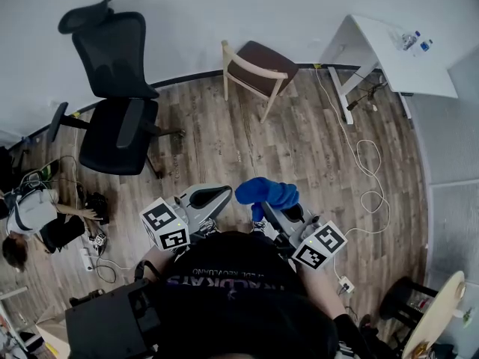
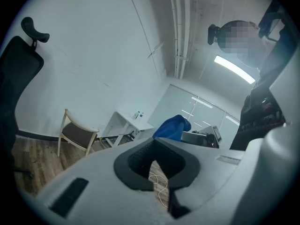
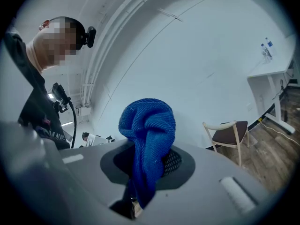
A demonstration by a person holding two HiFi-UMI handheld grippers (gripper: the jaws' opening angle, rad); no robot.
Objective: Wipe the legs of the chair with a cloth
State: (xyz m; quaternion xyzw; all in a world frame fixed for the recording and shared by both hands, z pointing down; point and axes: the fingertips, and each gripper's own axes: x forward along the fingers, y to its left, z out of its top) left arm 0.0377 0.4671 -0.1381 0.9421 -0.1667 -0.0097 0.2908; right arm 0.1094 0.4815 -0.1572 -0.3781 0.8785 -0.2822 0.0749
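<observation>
**A:** Where is the cloth?

**B:** The blue cloth (image 3: 147, 144) is pinched in the right claw (image 3: 143, 172). Its jaws are closed on the lower end, and the rest bunches up above them in a thick fold. In the head view the cloth (image 1: 267, 193) sticks out ahead of that claw, in front of the person's chest and above the wooden floor (image 1: 224, 148).

**A:** And the left claw?

**B:** The left claw (image 2: 158, 165) has its jaws drawn together with nothing between them. Only floor and a bit of cable show through the hollow of the pads. It is held just beside the right claw, and both marker cubes (image 1: 166, 226) sit close to the body.

**A:** Is the chair within reach?

**B:** No. The wooden chair (image 1: 256, 69), with a brown seat and pale legs, stands against the white wall, well apart from both claws. All of its legs that show rest on the floor, and nothing touches them.

**A:** What else is around?

**B:** A black office chair (image 1: 112, 103) stands to the left of the wooden chair. A white table (image 1: 389, 51) to the right carries small bottles (image 1: 414, 42). A white cable (image 1: 367, 178) loops across the floor below that table. A seated person (image 1: 30, 215) is at the far left edge.
</observation>
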